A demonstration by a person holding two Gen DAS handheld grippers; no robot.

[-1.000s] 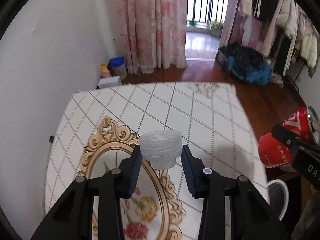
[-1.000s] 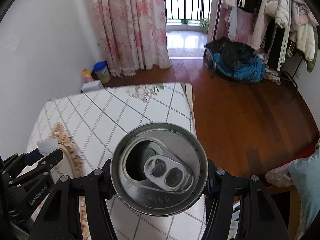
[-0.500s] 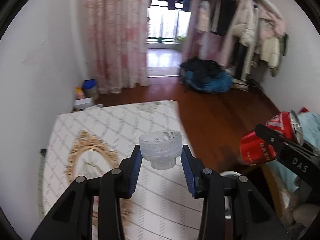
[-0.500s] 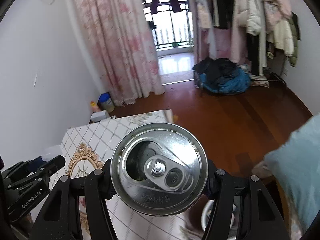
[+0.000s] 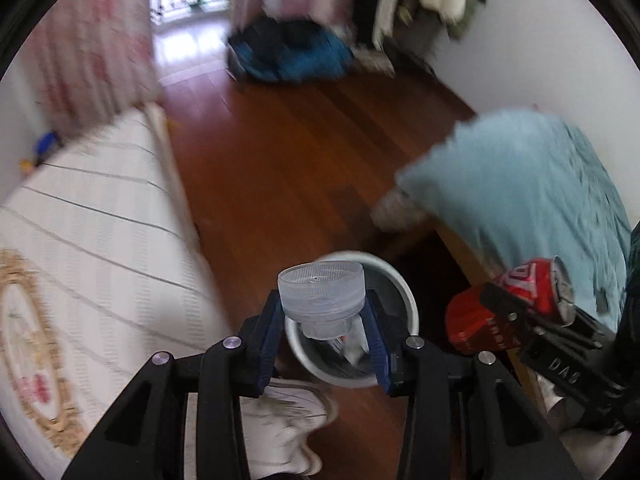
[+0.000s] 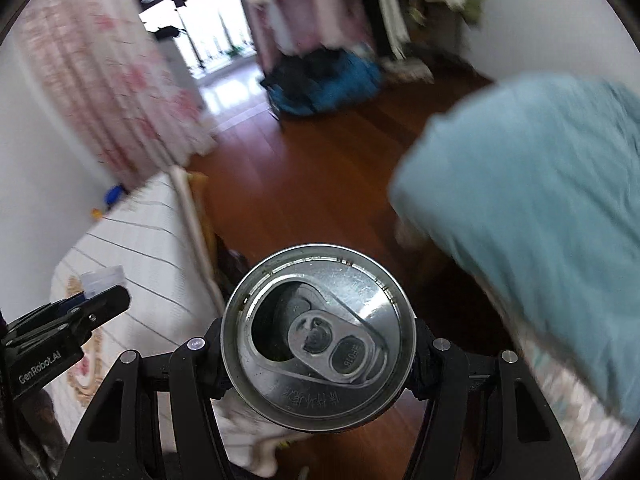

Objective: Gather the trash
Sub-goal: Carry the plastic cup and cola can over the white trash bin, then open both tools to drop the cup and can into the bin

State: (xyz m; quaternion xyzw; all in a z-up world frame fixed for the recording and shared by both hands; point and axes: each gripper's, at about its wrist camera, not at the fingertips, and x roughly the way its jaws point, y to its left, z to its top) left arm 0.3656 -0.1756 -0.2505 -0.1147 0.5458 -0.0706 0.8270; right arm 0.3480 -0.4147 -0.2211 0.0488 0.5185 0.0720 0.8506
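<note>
Cap (image 5: 321,298), ribbed clear plastic, pinched in my left gripper (image 5: 322,328) above round white bin (image 5: 412,308); right gripper (image 6: 318,344) clamps red aluminium can (image 6: 318,336).

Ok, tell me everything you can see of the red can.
The can is red aluminium with white lettering and a silver top. It is already opened: the mouth gapes dark and the pull tab lies flat beside it. The right hand-held gripper clamps it by its sides, its top turned toward that camera. In the left wrist view it lies tilted, in the air to the right of the white bin, touching nothing but the black fingers.
</note>
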